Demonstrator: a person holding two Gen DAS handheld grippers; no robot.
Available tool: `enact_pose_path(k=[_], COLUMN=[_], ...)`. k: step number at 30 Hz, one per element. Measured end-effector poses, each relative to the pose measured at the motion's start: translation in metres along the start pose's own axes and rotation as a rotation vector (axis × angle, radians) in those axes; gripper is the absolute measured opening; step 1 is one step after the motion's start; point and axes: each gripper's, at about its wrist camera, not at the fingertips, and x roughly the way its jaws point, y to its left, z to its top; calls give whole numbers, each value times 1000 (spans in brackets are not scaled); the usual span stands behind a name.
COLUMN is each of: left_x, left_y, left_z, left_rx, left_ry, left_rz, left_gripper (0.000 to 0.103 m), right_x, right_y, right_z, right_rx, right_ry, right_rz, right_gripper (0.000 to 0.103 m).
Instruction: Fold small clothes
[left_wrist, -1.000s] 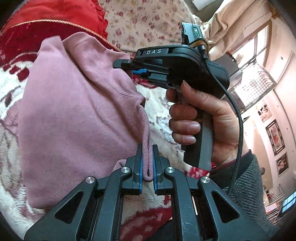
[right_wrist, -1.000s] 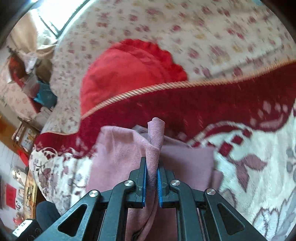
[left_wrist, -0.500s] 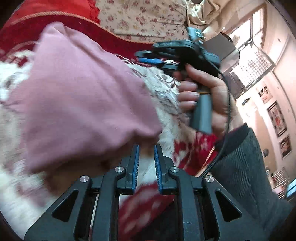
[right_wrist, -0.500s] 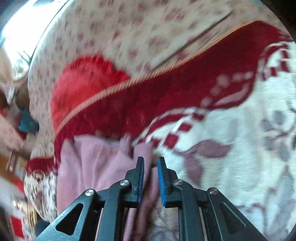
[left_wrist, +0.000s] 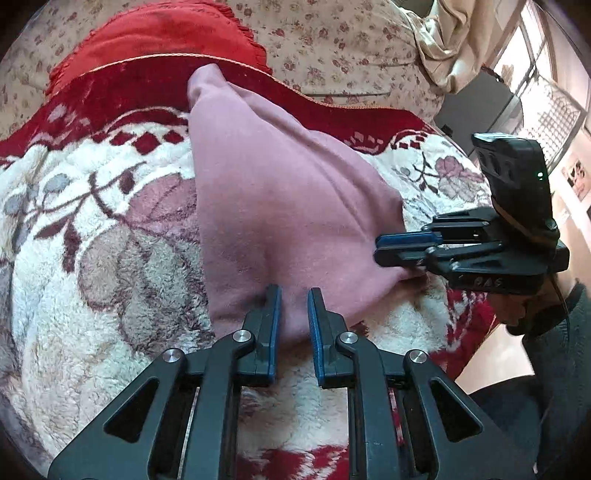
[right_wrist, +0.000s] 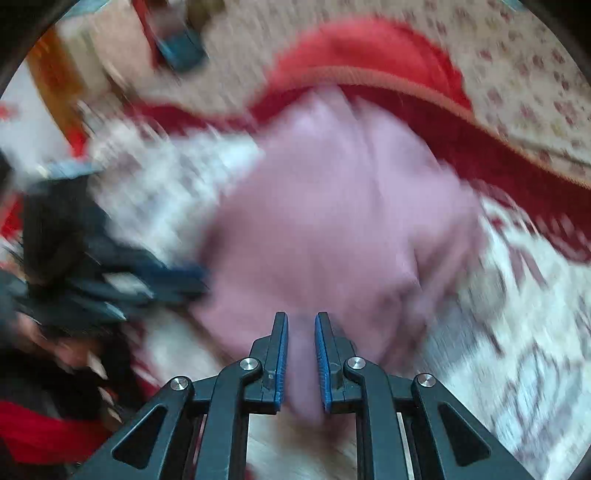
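A small pink garment (left_wrist: 280, 206) lies folded on the fleecy red and white blanket (left_wrist: 110, 258). My left gripper (left_wrist: 294, 295) is at the garment's near edge, its jaws a little apart with pink cloth between them, not pinched. My right gripper (left_wrist: 384, 247) comes in from the right at the garment's right corner. In the blurred right wrist view the right gripper (right_wrist: 301, 321) is slightly open over the garment (right_wrist: 332, 221), and the left gripper (right_wrist: 177, 280) shows at the left.
A red cushion (left_wrist: 162, 33) and a floral sofa back (left_wrist: 332, 44) lie behind the blanket. A window with a grille (left_wrist: 546, 110) is at the far right. The person's hand and grey sleeve (left_wrist: 554, 332) are at the right.
Both grippers have let go of the pink cloth and opened slightly. The garment was swung over and now lies folded on the blanket. The right wrist view is moving fast.
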Motion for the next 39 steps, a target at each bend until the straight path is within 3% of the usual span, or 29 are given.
enact_pose_path(k=[2,5,7,9,12,14,15,17,19,22,25,28,30,32,34,35,36,39], left_x=[-10,-30,-29,-9,32,56,62,55,46,35,40,73,90,88,83,79,74,50], left_y=[-4,-16,-18,-9,11,29,35,35,29,27,30,49,63,67,67,66,64,55], left_z=[7,37,67,104,133,131,125,117,116,138,167,185,182,178,176,176,176,172], left_rx=[-17,52,76,36,-12,-48,-65,-32,-19,-40,-23,-56,-95,-114,-112,-103,-98,-86], left_ry=[7,-84,-131,-125,-61,-6,14,-37,-49,-85,-119,2,48,21,8,1,-5,-39], left_rz=[-4,0,45,60,84,147,132,122,128,94,142,187,229,208,201,207,211,194], left_gripper=[14,14,14,14,14,13,13,13,13,14,14,14,14,14,14,14,14,14], right_x=[-9,-39,-47,-44,-22,10,12,4,-3,-13,-14,-9,7,32,56,51,46,16], right_y=[-4,-2,-8,-17,-32,-50,-57,-72,-77,-65,-68,-62,-61,-70,-88,-95,-99,-96], right_z=[0,9,19,38,56,59,55,50,49,58,81,105,124,127,117,111,109,102], right_rx=[35,52,86,189,237,273,291,367,391,382,374,350,324,341,404,434,448,461], right_ry=[-14,-163,-242,-298,-266,-132,-129,-135,-131,-172,-259,-302,-278,-163,-47,-101,-98,-159], right_rz=[9,48,17,-64,-112,-164,-158,-105,-122,-190,-188,-200,-215,-283,-286,-237,-221,-251], right_gripper=[11,11,13,13,14,14,14,17,17,18,18,19,19,20,20,20,20,20])
